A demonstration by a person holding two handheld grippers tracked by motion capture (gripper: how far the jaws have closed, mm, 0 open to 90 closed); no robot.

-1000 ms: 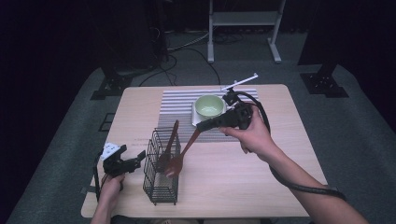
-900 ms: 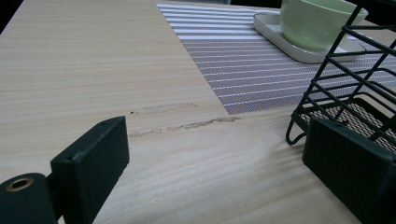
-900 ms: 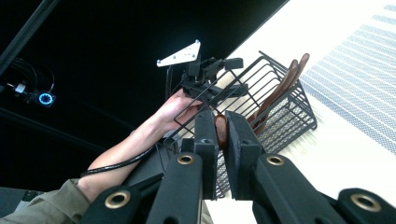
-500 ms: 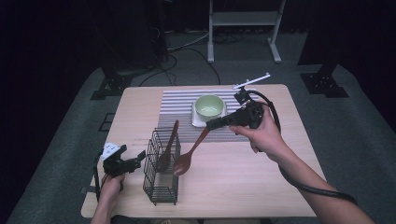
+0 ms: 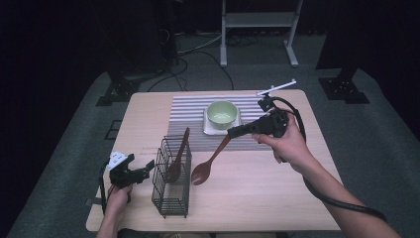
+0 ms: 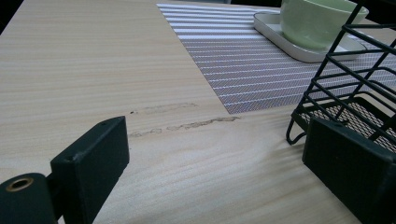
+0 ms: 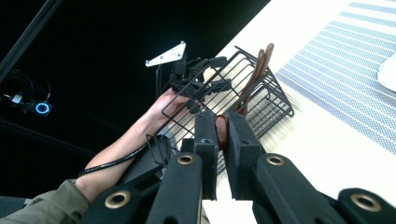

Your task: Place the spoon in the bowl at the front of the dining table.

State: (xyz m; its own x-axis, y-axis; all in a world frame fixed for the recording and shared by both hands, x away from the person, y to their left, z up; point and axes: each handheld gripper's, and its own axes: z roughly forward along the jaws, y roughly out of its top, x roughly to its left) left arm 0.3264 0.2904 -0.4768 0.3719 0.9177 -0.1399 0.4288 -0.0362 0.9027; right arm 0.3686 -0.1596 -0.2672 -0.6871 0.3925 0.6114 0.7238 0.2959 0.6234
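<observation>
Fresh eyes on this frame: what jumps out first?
The right gripper holds a brown wooden spoon by its handle, the bowl end hanging low over the table just right of the black wire basket. Another wooden utensil already leans inside that basket, while the left gripper sits open beside it. Behind, a green bowl stands on a white tray on the striped mat.
</observation>
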